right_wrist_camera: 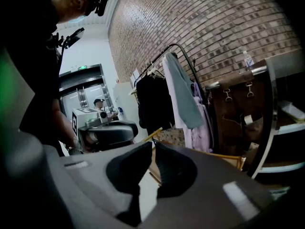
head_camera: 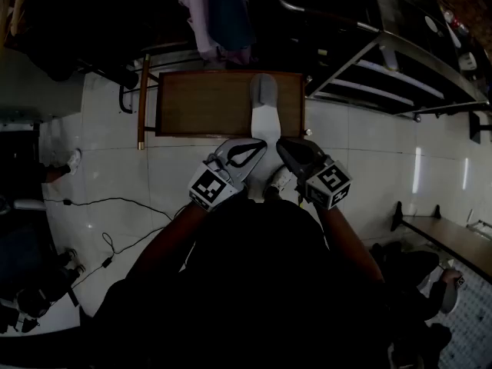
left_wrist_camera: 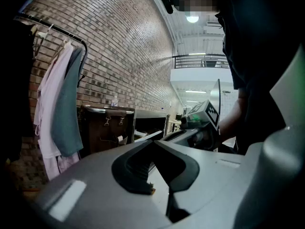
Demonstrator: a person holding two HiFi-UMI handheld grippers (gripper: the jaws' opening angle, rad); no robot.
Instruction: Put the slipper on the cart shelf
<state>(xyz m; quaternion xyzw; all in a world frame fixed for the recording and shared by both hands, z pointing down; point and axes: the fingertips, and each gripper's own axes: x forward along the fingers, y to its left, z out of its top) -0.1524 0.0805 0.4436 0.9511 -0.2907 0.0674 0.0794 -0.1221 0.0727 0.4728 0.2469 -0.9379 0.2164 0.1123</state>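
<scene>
A grey and white slipper [head_camera: 264,102] lies on the low brown wooden cart shelf [head_camera: 204,102], toe pointing away, its heel end at the shelf's front edge. Both grippers hang side by side just in front of that edge, near the slipper's heel. My left gripper [head_camera: 258,145] is shut with nothing between its jaws; in its own view the left gripper [left_wrist_camera: 153,141] shows its tips meeting. My right gripper [head_camera: 282,144] is also shut and empty, as the right gripper [right_wrist_camera: 153,145] shows in its own view. A white shoe [head_camera: 280,180] shows below the grippers.
Hanging garments [head_camera: 219,14] on a rack stand behind the cart. A metal shelf unit [head_camera: 400,75] stands at the right, a brown cabinet [left_wrist_camera: 105,128] by the brick wall. Cables [head_camera: 108,206] trail over the white floor at the left. A bench [head_camera: 453,241] stands at the right edge.
</scene>
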